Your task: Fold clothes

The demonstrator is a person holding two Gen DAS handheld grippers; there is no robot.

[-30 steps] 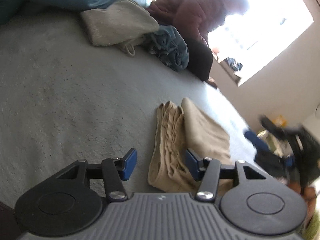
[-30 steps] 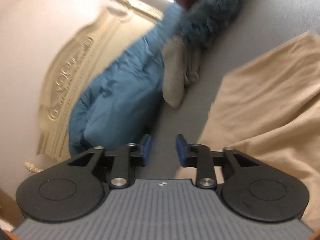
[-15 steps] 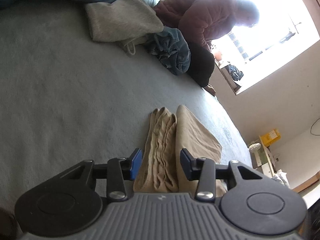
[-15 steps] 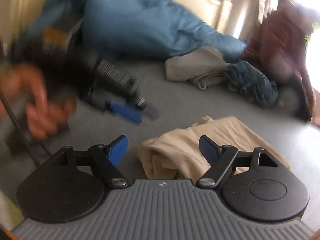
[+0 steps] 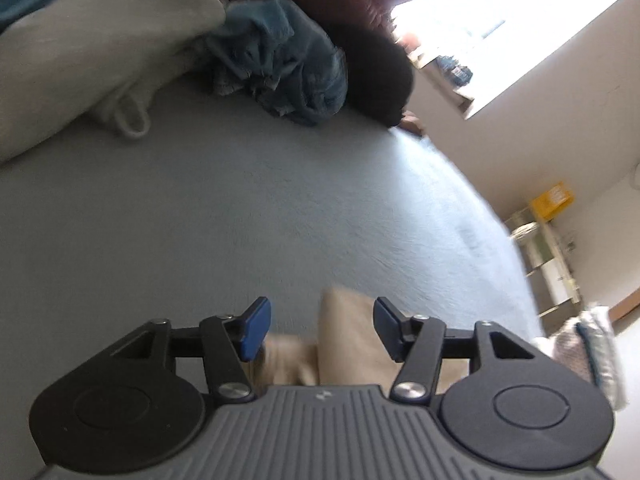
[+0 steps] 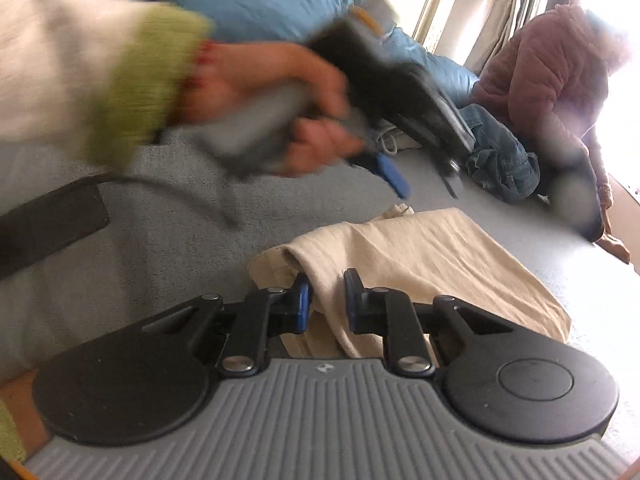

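Garment: a folded beige cotton garment lies on the grey-blue carpet-like bed cover, its thick folded edge toward the right wrist camera.
Right gripper: the right gripper has its blue-padded jaws closing around that folded edge; cloth sits between them, and the pads look to be just meeting it. Half a second ago the same jaws stood wide, with the garment ahead of them.
Left gripper: the left gripper, jaws apart and opening, holds nothing; only a corner of the beige cloth shows low between its fingers. It has swept along the garment toward the heap of clothes; half a second ago the folded garment filled the space between its jaws.
Person: a hand in a cream sleeve with a green cuff carries the left tool, blurred.
Surroundings: crumpled blue denim and a cream hooded top wait well apart.
Meaning: the right side seems to be taking hold for the next fold or a lift; the left has let go.
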